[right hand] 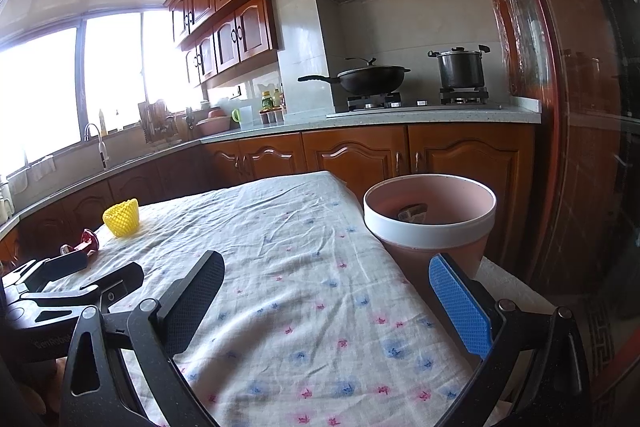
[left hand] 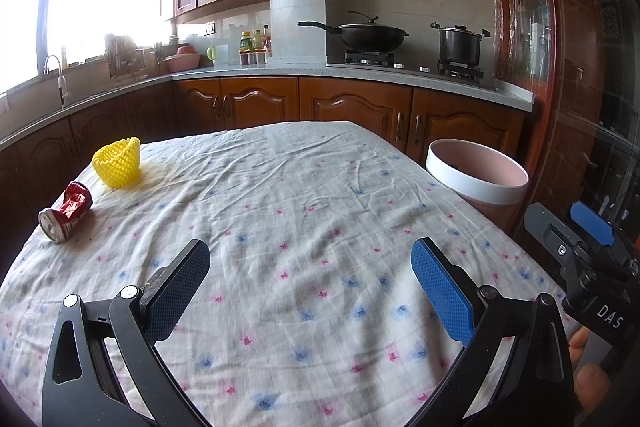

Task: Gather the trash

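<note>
Both claws released: left claw (left hand: 310,285), right claw (right hand: 326,301), holding nothing. Crushed red aluminium can (left hand: 66,213) and yellow foam mesh sleeve (left hand: 117,163) lie at your counter's far left. Reach left, pinch can mid-body, carry to the pink white-rimmed bin (right hand: 430,223).
</note>
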